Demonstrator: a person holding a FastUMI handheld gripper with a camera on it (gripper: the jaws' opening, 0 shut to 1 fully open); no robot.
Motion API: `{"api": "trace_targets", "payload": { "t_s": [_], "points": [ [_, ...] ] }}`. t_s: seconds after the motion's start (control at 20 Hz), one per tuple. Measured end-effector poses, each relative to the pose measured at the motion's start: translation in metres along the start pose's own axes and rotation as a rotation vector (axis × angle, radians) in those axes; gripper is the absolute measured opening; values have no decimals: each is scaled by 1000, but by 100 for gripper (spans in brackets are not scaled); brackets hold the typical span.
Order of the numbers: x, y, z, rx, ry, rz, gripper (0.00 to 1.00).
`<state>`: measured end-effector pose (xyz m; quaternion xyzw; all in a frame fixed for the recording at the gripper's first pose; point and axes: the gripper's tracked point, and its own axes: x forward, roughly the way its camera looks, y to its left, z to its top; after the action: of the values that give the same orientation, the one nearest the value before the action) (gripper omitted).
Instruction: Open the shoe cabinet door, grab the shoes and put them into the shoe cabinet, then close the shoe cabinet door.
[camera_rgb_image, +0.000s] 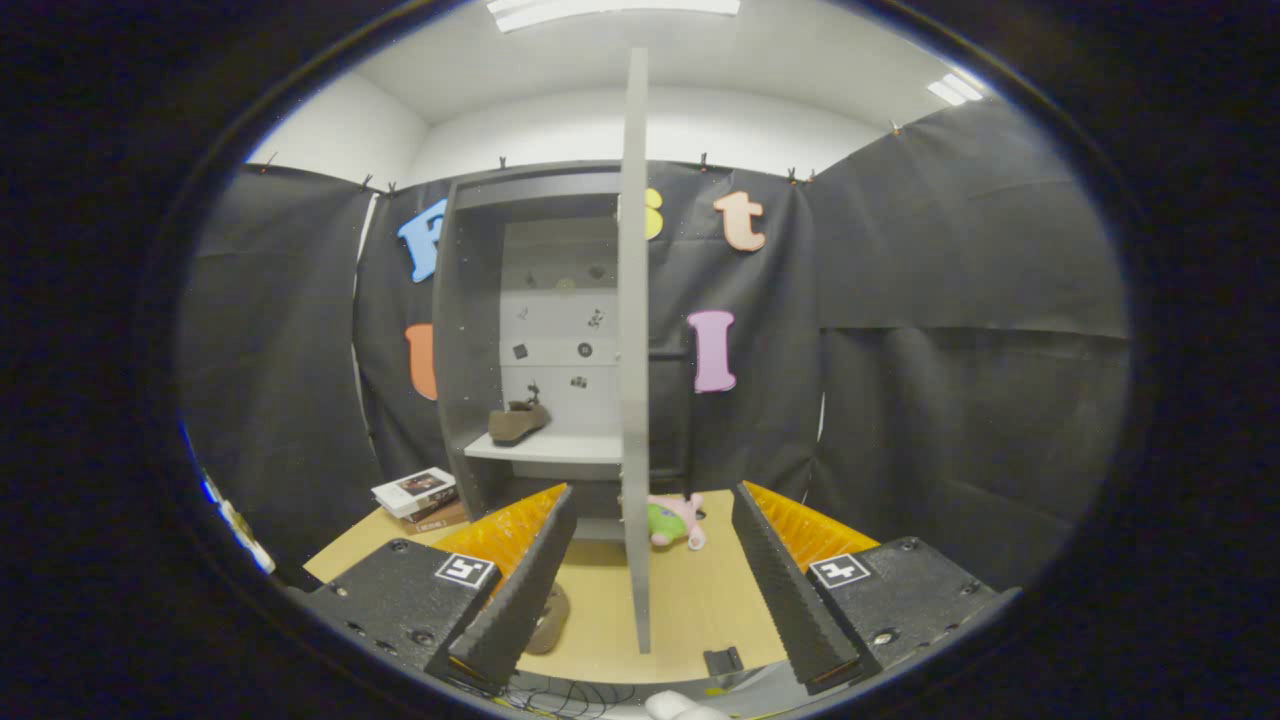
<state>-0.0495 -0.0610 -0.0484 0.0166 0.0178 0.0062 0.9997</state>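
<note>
The grey shoe cabinet (470, 330) stands on the wooden table ahead, and its door (634, 350) is swung wide open, edge-on toward me. One brown shoe (518, 421) rests on the white shelf (545, 448) inside. A second brown shoe (548, 620) lies on the table, partly hidden behind my left finger. My gripper (650, 660) is open, its fingers spread to either side of the door's lower edge, touching nothing.
A stack of books (420, 495) lies on the table left of the cabinet. A pink and green plush toy (672, 521) sits just right of the door's foot. A small black object (722, 660) lies near the table's front edge.
</note>
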Motion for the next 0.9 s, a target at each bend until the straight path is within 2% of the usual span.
{"api": "trace_targets", "payload": {
  "t_s": [0.25, 0.35, 0.5, 0.75, 0.9],
  "points": [
    [20, 57, -64, -33, 80, 24, 99],
    [29, 86, -95, -42, 123, 71, 99],
    [51, 113, -141, -91, 160, 83, 100],
    [92, 169, -219, -76, 276, 176, 100],
    [120, 190, -268, -42, 375, 189, 100]
  ]
}}
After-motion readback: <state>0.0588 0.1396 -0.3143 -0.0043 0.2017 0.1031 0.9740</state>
